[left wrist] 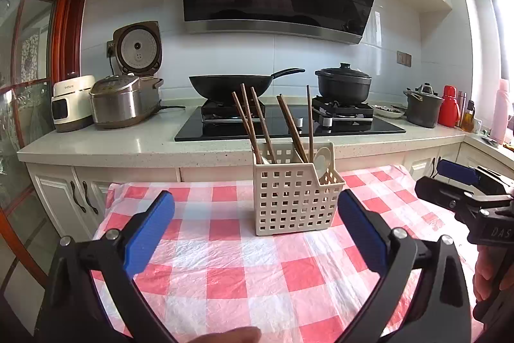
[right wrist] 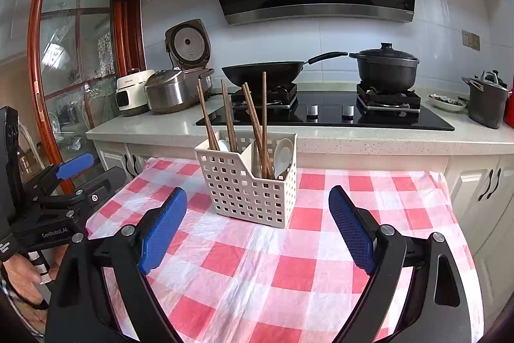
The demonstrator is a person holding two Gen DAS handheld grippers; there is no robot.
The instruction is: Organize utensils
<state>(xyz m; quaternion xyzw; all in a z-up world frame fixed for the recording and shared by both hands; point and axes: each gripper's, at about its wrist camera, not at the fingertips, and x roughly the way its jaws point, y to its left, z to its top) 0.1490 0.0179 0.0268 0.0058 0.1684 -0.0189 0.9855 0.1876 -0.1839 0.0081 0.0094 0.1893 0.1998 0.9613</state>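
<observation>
**Sorting the mixed caddy: one kind per side**

Both grippers wide open and empty: left gripper (left wrist: 255, 225) and right gripper (right wrist: 258, 225) hovering low over the checked tablecloth (left wrist: 225, 278), short of the cream utensil caddy (left wrist: 289, 201). Caddy upright near the far edge of the cloth, split by a divider. Brown chopsticks (right wrist: 263, 124) leaning in both compartments; a white spoon (right wrist: 283, 155) in the right one, and possibly a second pale spoon (right wrist: 224, 146) in the left, though mostly hidden behind the wall.

Best approach, judged from here: steady the light caddy with one gripper on its wall. Pinch one chopstick high on the shaft, where clear of its neighbours. Lift straight along its lean, not sideways, to avoid tipping the caddy. Close slowly; thin sticks slip and twist easily.
</observation>
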